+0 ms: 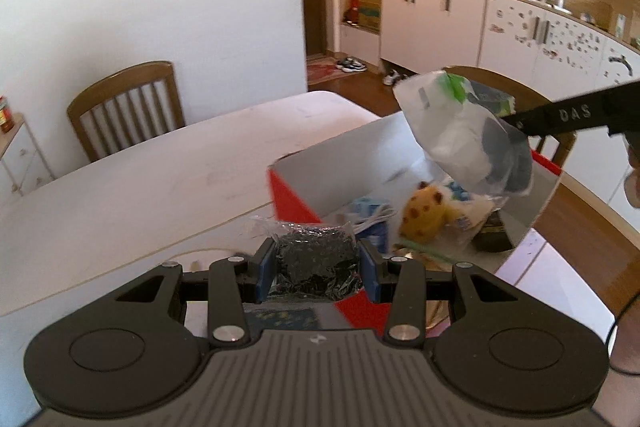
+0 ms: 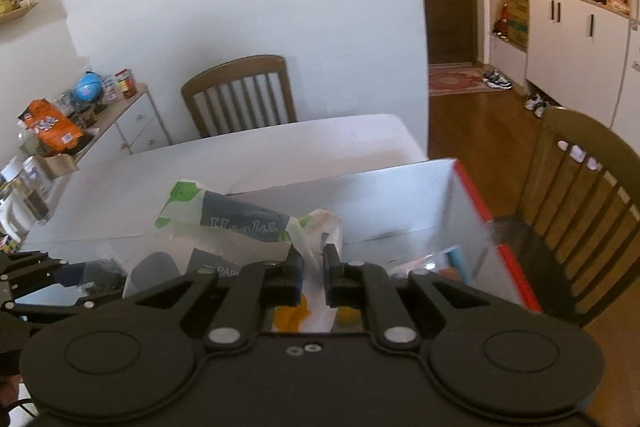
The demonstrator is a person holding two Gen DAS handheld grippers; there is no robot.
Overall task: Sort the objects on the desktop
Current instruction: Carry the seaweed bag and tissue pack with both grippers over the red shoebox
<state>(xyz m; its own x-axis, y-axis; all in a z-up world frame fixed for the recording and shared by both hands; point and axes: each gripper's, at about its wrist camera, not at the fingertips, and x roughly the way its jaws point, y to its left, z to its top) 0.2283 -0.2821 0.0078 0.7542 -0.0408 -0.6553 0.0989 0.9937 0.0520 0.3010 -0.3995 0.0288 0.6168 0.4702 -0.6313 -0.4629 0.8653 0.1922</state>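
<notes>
My left gripper [image 1: 316,263] is shut on a clear packet of dark shiny bits [image 1: 314,259], held just over the near corner of a red-and-white cardboard box [image 1: 292,195]. My right gripper [image 2: 313,263] is shut on the edge of a white plastic bag [image 2: 224,227] with green print and dark items inside. In the left wrist view that white bag [image 1: 460,131] hangs above the box from the right gripper's black finger [image 1: 560,117]. Inside the box lie a yellow spotted plush toy [image 1: 424,217], a white cable and small packets.
The box [image 2: 472,195] stands on a white table [image 1: 140,179] with wooden chairs behind it [image 1: 128,107] and to the right [image 2: 580,211]. A low cabinet with snacks and jars [image 2: 80,115] is at the left. The left gripper [image 2: 36,279] shows at the right wrist view's left edge.
</notes>
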